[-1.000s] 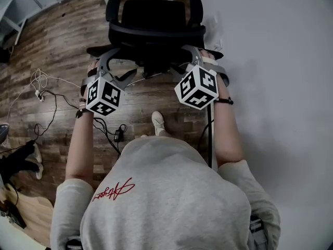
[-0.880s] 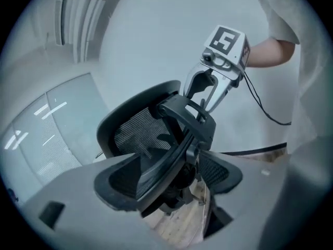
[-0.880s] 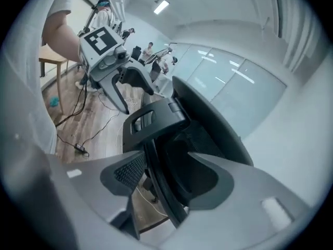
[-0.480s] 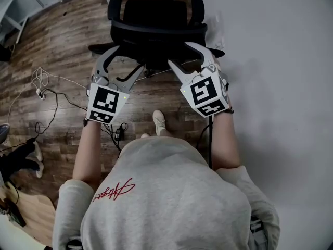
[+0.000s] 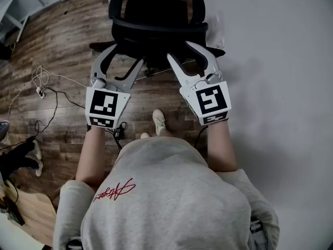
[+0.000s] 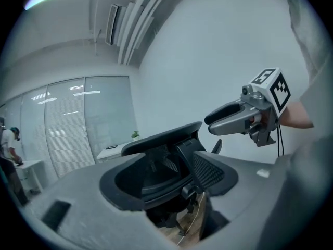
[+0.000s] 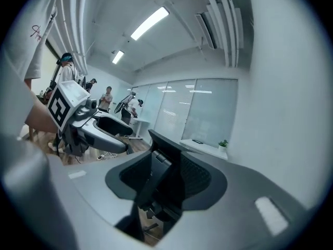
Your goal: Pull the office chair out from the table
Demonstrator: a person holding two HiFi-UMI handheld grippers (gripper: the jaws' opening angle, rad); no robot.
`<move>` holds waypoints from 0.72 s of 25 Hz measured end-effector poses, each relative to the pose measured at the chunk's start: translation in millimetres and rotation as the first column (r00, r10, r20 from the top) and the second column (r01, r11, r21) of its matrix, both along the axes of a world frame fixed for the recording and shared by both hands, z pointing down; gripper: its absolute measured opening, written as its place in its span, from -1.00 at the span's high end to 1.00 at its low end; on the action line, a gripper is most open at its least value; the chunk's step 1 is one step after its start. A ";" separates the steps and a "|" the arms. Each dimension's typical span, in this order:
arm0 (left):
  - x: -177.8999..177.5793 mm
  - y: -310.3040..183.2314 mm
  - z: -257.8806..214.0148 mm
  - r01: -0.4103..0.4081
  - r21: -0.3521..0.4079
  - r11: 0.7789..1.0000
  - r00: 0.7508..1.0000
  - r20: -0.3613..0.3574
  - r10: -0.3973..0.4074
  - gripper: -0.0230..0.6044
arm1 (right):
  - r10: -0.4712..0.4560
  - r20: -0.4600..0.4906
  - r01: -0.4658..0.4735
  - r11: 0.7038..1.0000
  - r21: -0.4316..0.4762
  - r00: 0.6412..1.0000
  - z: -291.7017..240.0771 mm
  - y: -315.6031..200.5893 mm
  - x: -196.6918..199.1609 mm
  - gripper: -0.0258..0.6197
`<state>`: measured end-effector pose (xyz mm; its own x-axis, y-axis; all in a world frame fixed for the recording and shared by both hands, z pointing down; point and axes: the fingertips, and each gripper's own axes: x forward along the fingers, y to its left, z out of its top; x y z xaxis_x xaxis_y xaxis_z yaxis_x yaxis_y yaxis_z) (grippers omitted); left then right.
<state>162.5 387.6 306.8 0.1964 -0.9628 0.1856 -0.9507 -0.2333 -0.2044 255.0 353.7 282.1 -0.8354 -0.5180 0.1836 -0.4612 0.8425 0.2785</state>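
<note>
Left gripper (image 5: 128,55) and right gripper (image 5: 179,50) higher, cubes face-up, jaws narrower, empty.

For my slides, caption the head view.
Left hand-held gripper and right hand-held gripper, jaws just closing, empty, face the office chair.

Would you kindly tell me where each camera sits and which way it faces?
Head view: on the person's head, facing steeply down at the chair and floor; shows torso, forearms, left gripper, right gripper.
Left gripper view: on the left gripper, facing along its jaws, which have just been closing, chair back between them; right gripper at right.
Right gripper view: likewise on the right gripper, jaws just closing, chair back between; left gripper at left.
Shared: all show the chair.
</note>
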 end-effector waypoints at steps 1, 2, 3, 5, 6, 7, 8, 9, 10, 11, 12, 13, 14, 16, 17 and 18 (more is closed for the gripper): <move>0.8 1.0 -2.4 0.002 0.006 1.000 1.000 -0.008 -0.001 0.06 | -0.001 0.013 0.001 1.000 -0.003 1.000 -1.6 1.8 -1.0 0.41; 1.3 1.9 -4.4 0.004 0.012 1.000 1.000 -0.016 -0.004 0.08 | -0.004 0.021 0.004 1.000 -0.005 1.000 -2.7 3.5 -2.0 0.42; 1.9 2.6 -6.2 0.005 0.017 1.000 1.000 -0.025 -0.005 0.09 | -0.007 0.026 0.008 1.000 -0.007 1.000 -3.5 5.1 -3.0 0.42; 3.5 3.7 -9.4 0.004 0.025 1.000 0.999 -0.040 -0.003 0.12 | -0.012 0.029 0.013 1.000 -0.009 0.999 -4.0 6.9 -4.5 0.44; 4.1 4.4 -11.0 0.004 0.031 1.000 0.999 -0.047 -0.003 0.15 | -0.012 0.032 0.012 1.000 -0.010 0.999 -3.9 7.5 -4.8 0.45; 4.3 5.4 -12.8 0.007 0.038 0.999 0.999 -0.052 -0.005 0.19 | -0.010 0.038 0.010 1.000 -0.011 0.999 -4.0 8.1 -4.5 0.48; 3.9 6.5 -14.6 0.013 0.048 0.999 0.998 -0.057 -0.010 0.24 | -0.005 0.048 0.006 1.000 -0.013 0.999 -4.6 8.5 -3.8 0.51; 3.0 7.8 -16.5 0.021 0.058 0.998 0.998 -0.063 -0.017 0.31 | 0.001 0.064 0.000 1.000 -0.015 0.998 -5.7 8.9 -2.8 0.55; 1.9 9.0 -18.1 0.028 0.067 0.997 0.997 -0.069 -0.023 0.37 | 0.007 0.081 -0.005 1.000 -0.018 0.997 -7.4 9.3 -1.9 0.62; 1.1 10.0 -19.5 0.033 0.073 0.997 0.997 -0.075 -0.027 0.40 | 0.011 0.098 -0.009 1.000 -0.022 0.995 -8.9 10.0 -1.3 0.69; 0.7 10.9 -20.5 0.035 0.075 0.997 0.996 -0.079 -0.029 0.42 | 0.014 0.109 -0.011 1.000 -0.026 0.994 -10.2 11.0 -1.1 0.75; 0.6 11.5 -21.0 0.035 0.074 0.997 0.996 -0.080 -0.029 0.43 | 0.015 0.118 -0.012 1.000 -0.029 0.993 -11.4 12.0 -0.9 0.77; 0.9 11.9 -21.1 0.034 0.071 0.997 0.996 -0.080 -0.029 0.45 | 0.017 0.125 -0.013 0.999 -0.031 0.992 -12.7 13.0 -0.6 0.79; 2.2 12.6 -20.9 0.030 0.066 0.997 0.996 -0.080 -0.024 0.52 | 0.020 0.139 -0.015 0.999 -0.035 0.990 -15.4 14.4 0.2 0.87; 2.6 13.4 -20.9 0.029 0.066 0.997 0.996 -0.081 -0.023 0.56 | 0.021 0.147 -0.015 0.999 -0.039 0.989 -16.7 15.3 0.5 0.88; 2.5 14.5 -21.2 0.030 0.067 0.997 0.996 -0.084 -0.025 0.64 | 0.021 0.153 -0.015 0.999 -0.043 0.988 -17.8 16.2 0.7 0.90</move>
